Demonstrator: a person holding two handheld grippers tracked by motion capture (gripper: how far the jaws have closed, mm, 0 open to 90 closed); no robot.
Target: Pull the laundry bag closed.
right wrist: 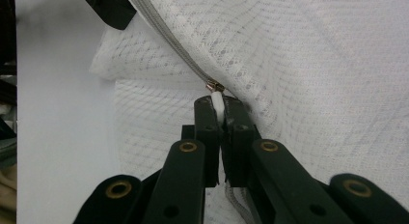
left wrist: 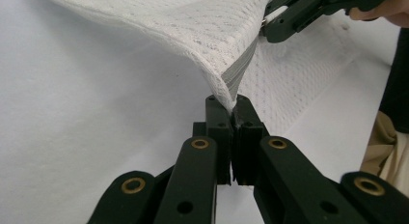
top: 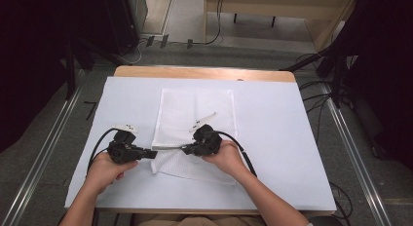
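High view: white mesh laundry bag (top: pixel 195 119) lies flat on the white surface (top: pixel 272 138), its near edge lifted between the two grippers. Left gripper (top: pixel 152 154) and right gripper (top: pixel 186 149) face each other along that edge, near one another.

Left gripper view: jaws together, clamped on the bag's corner at the end of the grey zipper (left wrist: pixel 238 74); the mesh (left wrist: pixel 193 26) rises away from the jaws, taut. Right gripper (left wrist: pixel 275 26) is seen farther along the zipper line.

Right gripper view: jaws together on the white zipper pull (right wrist: pixel 218 102), with the metal slider (right wrist: pixel 214 85) just beyond the tips. Closed zipper teeth (right wrist: pixel 169 38) run from the slider up toward the left gripper (right wrist: pixel 108 9). A stretch of zipper tape also trails below the jaws; whether it is open or closed there cannot be told.

Judgement on progress: both grasps are made, anchor on the corner and pinch on the pull. The slider sits close to the anchored end, so most of the travel along the bag's edge looks still to do. Direction of the intended pull (opening or closing) cannot be settled from these frames.
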